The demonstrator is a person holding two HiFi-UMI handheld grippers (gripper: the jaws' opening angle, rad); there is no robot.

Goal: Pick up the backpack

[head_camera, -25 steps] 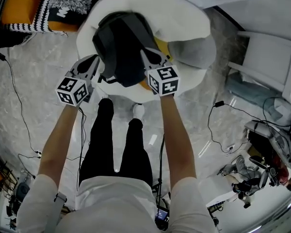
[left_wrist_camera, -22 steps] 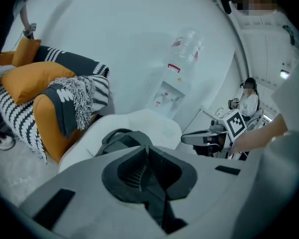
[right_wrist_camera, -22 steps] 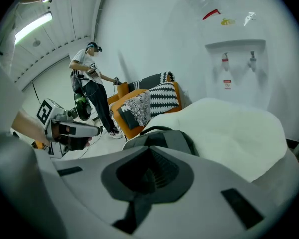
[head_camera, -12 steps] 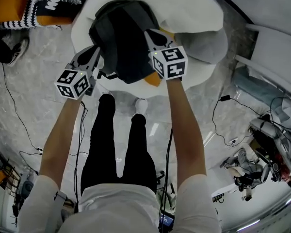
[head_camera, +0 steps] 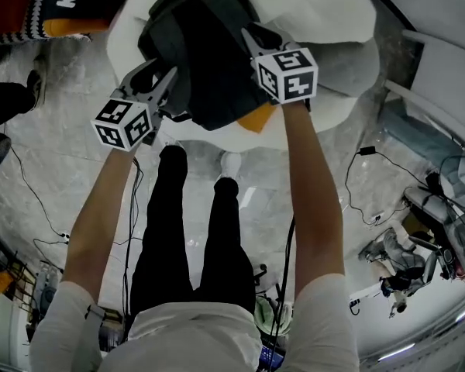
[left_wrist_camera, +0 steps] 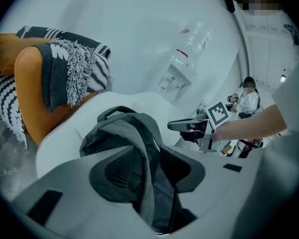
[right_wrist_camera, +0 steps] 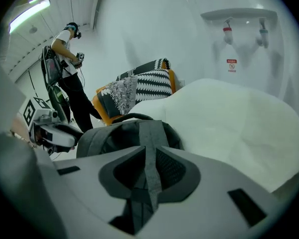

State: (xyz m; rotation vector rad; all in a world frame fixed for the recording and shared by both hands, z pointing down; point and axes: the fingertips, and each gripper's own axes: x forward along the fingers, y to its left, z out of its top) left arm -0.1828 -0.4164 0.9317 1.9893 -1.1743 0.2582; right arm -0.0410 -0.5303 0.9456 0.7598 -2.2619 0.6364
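The dark grey backpack [head_camera: 205, 53] lies on a white padded seat [head_camera: 325, 18], its top handle away from me. My left gripper [head_camera: 164, 80] is at its left edge. In the left gripper view a grey strap fold [left_wrist_camera: 139, 148] of the backpack [left_wrist_camera: 117, 128] runs between the jaws of the left gripper [left_wrist_camera: 149, 169], which are opening and stand apart from it. My right gripper [head_camera: 252, 37] is at the pack's right edge. In its own view a narrow webbing strap [right_wrist_camera: 150, 153] of the backpack [right_wrist_camera: 107, 136] is pinched in the right gripper [right_wrist_camera: 149, 177], whose jaws are starting to open.
An orange chair with a black-and-white throw [left_wrist_camera: 45, 73] stands left of the seat. A grey cushion [head_camera: 349, 60] lies at the seat's right, an orange piece [head_camera: 257, 118] under the pack. Cables [head_camera: 356, 173] trail over the marble floor. A person [right_wrist_camera: 70, 63] stands farther off.
Both grippers and the backpack have moved forward over the white seat, and the pack has sunk onto it. The left jaws have spread apart; the right jaws have barely parted.
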